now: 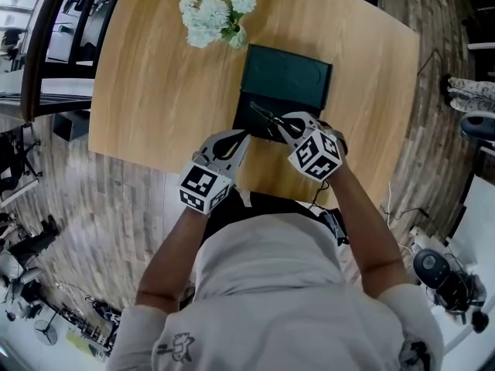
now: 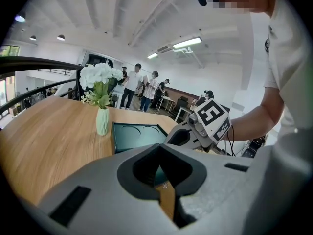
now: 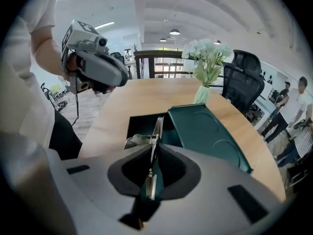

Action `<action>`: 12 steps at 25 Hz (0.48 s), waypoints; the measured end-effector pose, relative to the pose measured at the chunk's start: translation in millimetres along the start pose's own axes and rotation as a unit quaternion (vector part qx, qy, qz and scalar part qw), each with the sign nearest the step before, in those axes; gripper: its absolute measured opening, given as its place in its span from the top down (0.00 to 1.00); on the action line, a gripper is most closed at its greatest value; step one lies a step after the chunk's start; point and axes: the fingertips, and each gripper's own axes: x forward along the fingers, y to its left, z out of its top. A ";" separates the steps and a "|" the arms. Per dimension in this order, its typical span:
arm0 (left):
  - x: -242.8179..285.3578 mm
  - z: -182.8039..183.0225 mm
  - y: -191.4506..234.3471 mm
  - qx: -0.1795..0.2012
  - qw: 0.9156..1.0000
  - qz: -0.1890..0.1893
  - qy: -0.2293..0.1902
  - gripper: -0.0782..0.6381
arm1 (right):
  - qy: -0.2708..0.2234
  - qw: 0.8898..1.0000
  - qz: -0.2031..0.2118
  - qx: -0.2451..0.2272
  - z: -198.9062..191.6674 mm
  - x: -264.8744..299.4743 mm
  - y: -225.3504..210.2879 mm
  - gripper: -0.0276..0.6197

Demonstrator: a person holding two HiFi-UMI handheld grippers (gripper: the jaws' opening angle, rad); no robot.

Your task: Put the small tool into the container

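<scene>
A dark green container [image 1: 246,120] lies open near the front of the wooden table [image 1: 155,91], its lid [image 1: 286,79] folded back on the far side. My right gripper [image 1: 280,127] hangs over the container's opening and is shut on a small thin metal tool [image 3: 156,131]. The tool sticks out past the jaws, over the dark opening [image 3: 142,124] beside the raised lid [image 3: 205,131]. My left gripper [image 1: 241,139] sits just left of the container at the table's near edge. Its jaws are together with nothing between them [image 2: 161,187].
A pale green vase of white flowers [image 1: 216,10] stands behind the container at the far side of the table. An office chair [image 3: 244,80] stands beyond the table. Several people [image 2: 142,87] stand in the background. Wood floor surrounds the table.
</scene>
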 end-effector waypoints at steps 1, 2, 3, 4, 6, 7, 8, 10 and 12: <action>2.2 -2.7 2.2 -0.002 1.000 0.002 0.003 0.88 | 0.008 1.000 0.000 -0.007 -3.9 5.7 -0.3 0.90; 4.1 -5.1 3.9 -0.004 1.000 0.002 0.005 0.88 | 0.017 1.000 -0.002 -0.013 -7.4 10.9 -0.9 0.90; 5.8 -7.2 5.1 -0.006 1.000 0.002 0.008 0.88 | 0.026 0.999 -0.004 -0.020 -10.9 16.1 -1.7 0.90; 7.2 -9.3 5.9 -0.007 1.000 0.001 0.010 0.88 | 0.034 0.999 -0.005 -0.025 -14.1 21.3 -2.3 0.90; 8.8 -13.4 6.6 -0.010 1.000 0.000 0.012 0.88 | 0.045 0.998 -0.006 -0.035 -18.1 30.1 -3.0 0.90; 9.1 -15.4 6.8 -0.011 1.000 0.000 0.013 0.88 | 0.048 0.998 -0.009 -0.041 -18.4 33.1 -3.7 0.90; 9.4 -17.3 6.9 -0.012 1.000 0.001 0.015 0.88 | 0.050 0.998 -0.011 -0.045 -18.1 35.4 -4.6 0.90; 9.7 -21.0 7.0 -0.014 1.000 0.002 0.018 0.88 | 0.055 0.997 -0.016 -0.049 -18.2 39.7 -5.8 0.90; 9.7 -23.1 6.4 -0.018 1.000 0.004 0.019 0.88 | 0.058 0.997 -0.017 -0.045 -18.6 42.7 -5.6 0.90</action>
